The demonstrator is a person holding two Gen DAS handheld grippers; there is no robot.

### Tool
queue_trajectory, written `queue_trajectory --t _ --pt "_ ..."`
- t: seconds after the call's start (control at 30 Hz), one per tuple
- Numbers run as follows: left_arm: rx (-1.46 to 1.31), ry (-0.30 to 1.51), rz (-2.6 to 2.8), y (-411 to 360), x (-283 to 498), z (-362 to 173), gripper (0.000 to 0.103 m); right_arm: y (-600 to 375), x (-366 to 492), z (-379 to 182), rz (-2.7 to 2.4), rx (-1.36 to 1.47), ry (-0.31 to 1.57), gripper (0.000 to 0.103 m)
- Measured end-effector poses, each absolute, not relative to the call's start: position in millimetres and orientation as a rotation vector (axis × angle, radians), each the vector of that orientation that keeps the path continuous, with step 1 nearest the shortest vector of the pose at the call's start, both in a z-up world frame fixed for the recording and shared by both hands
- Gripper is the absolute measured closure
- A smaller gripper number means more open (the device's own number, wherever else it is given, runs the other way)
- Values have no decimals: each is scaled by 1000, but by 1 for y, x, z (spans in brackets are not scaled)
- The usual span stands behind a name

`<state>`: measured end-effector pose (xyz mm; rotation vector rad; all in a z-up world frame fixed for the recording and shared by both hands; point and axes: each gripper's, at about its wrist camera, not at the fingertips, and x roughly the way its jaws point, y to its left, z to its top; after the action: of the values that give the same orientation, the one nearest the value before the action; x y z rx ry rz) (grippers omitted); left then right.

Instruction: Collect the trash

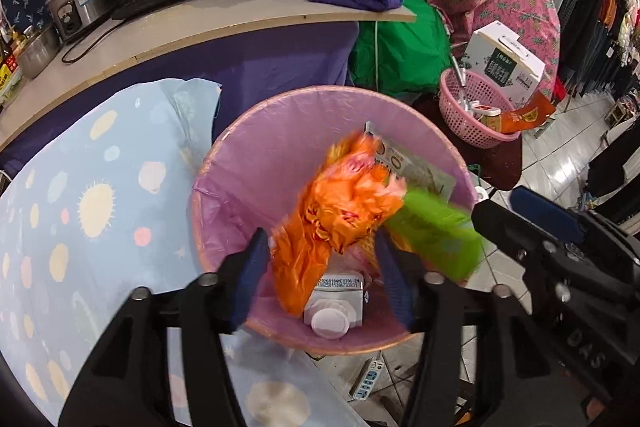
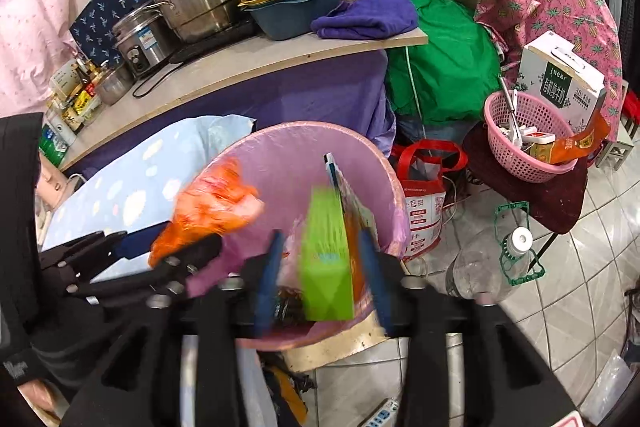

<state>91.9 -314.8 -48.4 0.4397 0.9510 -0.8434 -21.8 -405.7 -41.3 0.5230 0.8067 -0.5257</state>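
Observation:
A trash bin with a pink liner (image 1: 248,163) (image 2: 280,155) stands below both grippers. My left gripper (image 1: 320,275) is open over the bin; a crumpled orange plastic bag (image 1: 340,203) (image 2: 212,203) is blurred between and beyond its fingers, apparently loose. My right gripper (image 2: 320,275) is open over the bin's right side; a bright green box (image 2: 326,259) (image 1: 436,231) is blurred between its fingers, not touching them. In the bin lie a small carton with a white cap (image 1: 334,307) and a flat printed package (image 1: 416,167).
A light blue patterned cloth (image 1: 80,207) lies left of the bin. A shelf (image 1: 200,27) holds steel pots and a purple towel. A pink basket (image 2: 524,143) with a milk carton box sits right. A clear plastic bottle (image 2: 488,263) lies on the tiled floor.

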Motion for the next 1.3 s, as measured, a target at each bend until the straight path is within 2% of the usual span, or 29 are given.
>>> queue_trajectory --t 0.13,0.47,0.6,0.87,0.93,1.07,1.3 --pt "436 926 -825 -309 92 -47 40 -406 -24 -38 -528 534 784 54" --pt "430 889 -794 -287 89 -37 37 -389 -28 -22 -510 483 771 49" --pt "404 877 -751 -267 87 -30 27 -374 -32 -12 -497 468 763 46" --pt "364 869 -701 -226 80 -19 26 -345 -42 -2 -510 441 775 46" --pt "363 859 -689 -217 75 -15 26 -339 -45 -1 -514 429 779 41" --pt "344 859 -672 -199 67 -11 19 -326 -51 0 -506 433 774 33" --pt "323 867 -647 -175 57 -10 19 -309 -57 -7 -510 420 796 29"
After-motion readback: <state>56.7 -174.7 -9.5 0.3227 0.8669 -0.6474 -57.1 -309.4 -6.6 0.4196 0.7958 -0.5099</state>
